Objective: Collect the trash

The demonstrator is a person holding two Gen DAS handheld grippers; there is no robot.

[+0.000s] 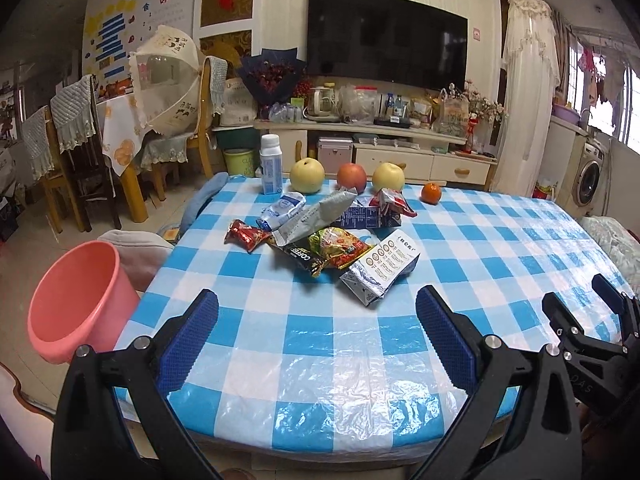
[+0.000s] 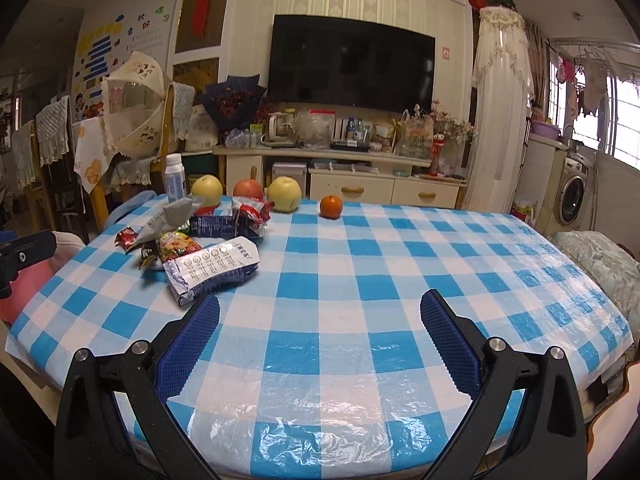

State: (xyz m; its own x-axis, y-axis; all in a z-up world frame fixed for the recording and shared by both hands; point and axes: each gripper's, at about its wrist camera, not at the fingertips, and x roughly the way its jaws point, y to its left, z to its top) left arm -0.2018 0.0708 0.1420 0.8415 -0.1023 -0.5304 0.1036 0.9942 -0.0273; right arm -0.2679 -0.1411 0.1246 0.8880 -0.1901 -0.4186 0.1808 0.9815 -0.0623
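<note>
Bench point(image 1: 360, 344), covered with a blue-and-white checked plastic cloth, carrying fruit along its far edge and a heap of litter toward its far-left corner.

Left claw point(image 1: 318, 304): spread wide, empty, hovering over the near edge of the bench. Right claw point(image 2: 320, 308): likewise wide apart, holding nothing, over the near edge (its fingers also show at the right margin of the left wrist view).

Litter, all lying on the bench:
- flattened white carton point(image 1: 380, 270), nearest item, printed face up, its end overlapping a green-and-red snack wrapper point(image 1: 338, 246);
- black coffee sachet point(image 1: 302, 258), touching the snack wrapper on its left;
- silver-grey foil bag point(image 1: 316, 214), slanting across the heap;
- red crumpled wrapper point(image 1: 246, 236), at the left of the heap;
- crushed white-and-blue pouch point(image 1: 282, 210), behind the foil bag;
- dark blue flattened carton point(image 1: 366, 216), with a second red wrapper point(image 1: 390, 202) lying on it.

Far edge, in a row: upright white bottle point(image 1: 271, 168), yellow pear point(image 1: 307, 176), red apple point(image 1: 352, 178), second yellow pear point(image 1: 388, 176), small orange point(image 1: 431, 193) (well apart from the litter).

Pink bucket point(image 1: 76, 300): off the bench, beside its near-left corner, mouth tilted toward the camera, interior bare.
</note>
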